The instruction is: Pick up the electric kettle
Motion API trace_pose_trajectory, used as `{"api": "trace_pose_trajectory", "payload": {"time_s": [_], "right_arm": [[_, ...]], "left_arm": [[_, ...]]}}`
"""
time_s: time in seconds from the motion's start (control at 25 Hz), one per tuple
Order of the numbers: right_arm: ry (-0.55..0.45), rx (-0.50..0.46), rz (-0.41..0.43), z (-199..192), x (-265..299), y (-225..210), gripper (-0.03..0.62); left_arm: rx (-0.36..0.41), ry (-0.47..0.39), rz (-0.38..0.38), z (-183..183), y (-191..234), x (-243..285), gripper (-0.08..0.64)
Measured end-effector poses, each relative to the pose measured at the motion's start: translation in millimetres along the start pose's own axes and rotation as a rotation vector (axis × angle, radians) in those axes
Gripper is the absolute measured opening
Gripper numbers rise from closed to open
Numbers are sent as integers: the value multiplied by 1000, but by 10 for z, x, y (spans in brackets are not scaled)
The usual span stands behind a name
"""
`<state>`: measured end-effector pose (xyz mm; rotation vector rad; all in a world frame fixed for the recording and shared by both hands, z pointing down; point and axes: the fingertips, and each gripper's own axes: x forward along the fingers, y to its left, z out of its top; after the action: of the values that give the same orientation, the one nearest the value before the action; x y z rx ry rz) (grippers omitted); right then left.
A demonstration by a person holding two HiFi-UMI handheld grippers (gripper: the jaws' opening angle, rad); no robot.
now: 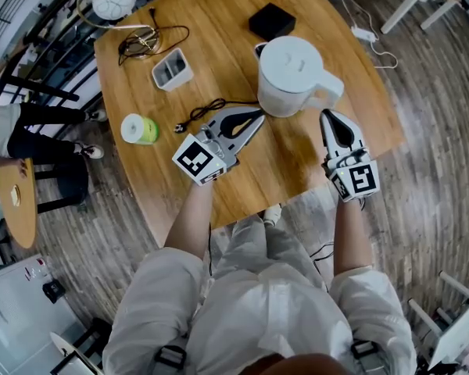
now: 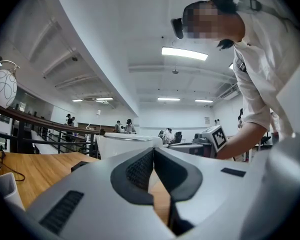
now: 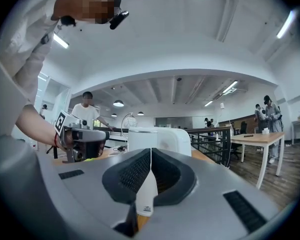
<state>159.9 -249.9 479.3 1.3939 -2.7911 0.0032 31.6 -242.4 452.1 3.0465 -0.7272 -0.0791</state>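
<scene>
Kettle (image 1: pixel 291 75) upright on surface (image 1: pixel 219 41); we hold left hand-held gripper (image 1: pixel 258 119) clenched, empty, just beside kettle's base; right hand-held gripper (image 1: pixel 327 116) clenched, empty, near kettle's handle.

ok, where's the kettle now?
Head view: kettle stands right of centre on the table, black box behind it, left claw and right claw close by.

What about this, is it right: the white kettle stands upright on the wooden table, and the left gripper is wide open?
No. The left gripper is shut, its jaws together on nothing, as the left gripper view shows. The kettle does stand upright on the table.
</scene>
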Motion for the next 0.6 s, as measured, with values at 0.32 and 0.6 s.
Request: {"api": "trace_pose_trajectory", "payload": {"time_s": [0.32,0.6], "right_arm": [[-65,63,5,172,-136,-1,15],[-39,65,36,64,-149,-71,142]], "left_arm": [[-35,24,-76,-56,150,-22,9],[-31,56,-152,-184,345,28,44]]}}
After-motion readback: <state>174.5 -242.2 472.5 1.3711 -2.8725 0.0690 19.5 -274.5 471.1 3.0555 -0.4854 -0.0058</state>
